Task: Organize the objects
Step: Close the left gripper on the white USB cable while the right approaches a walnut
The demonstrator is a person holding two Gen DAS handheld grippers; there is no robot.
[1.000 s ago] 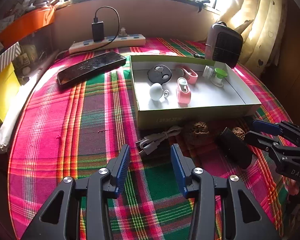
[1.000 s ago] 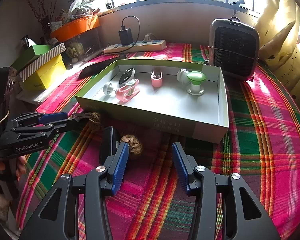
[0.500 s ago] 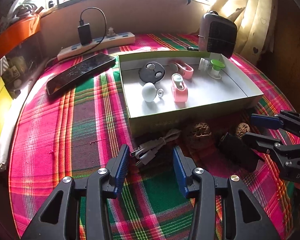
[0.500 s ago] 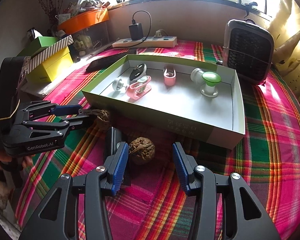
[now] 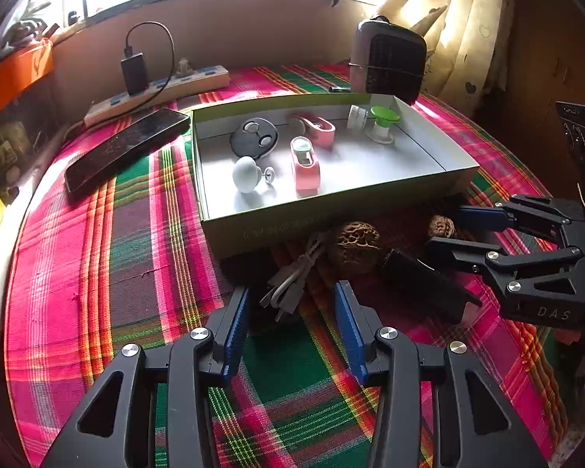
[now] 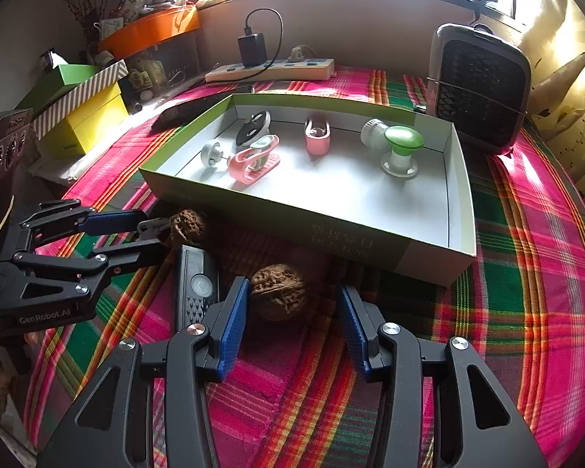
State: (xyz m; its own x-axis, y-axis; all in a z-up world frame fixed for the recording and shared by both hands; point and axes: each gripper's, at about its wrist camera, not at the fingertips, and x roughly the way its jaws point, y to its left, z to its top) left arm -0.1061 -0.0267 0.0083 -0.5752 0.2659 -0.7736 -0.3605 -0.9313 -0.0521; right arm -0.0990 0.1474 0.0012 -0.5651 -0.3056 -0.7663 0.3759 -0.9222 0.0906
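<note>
Right gripper (image 6: 292, 319), jaws apart and empty, straddles a walnut (image 6: 279, 290) lying just before the box (image 6: 429, 257). Advise centring before closing; round shell may roll. Left gripper (image 5: 290, 321) likewise unclenched over the cable (image 5: 292, 277).

Probably a home: curtain (image 5: 468, 39), plaid tablecloth (image 5: 136, 253), power strip (image 6: 271, 70).

Left gripper (image 5: 290, 327), black skeletal linkage with triangular cut-outs, ribbed blue finger pads (image 5: 236, 329), silver round screw heads, white "GenRobot.AI" lettering at 9 o'clock in right view, right gripper (image 6: 292, 325) identical, "DAS" marking.
</note>
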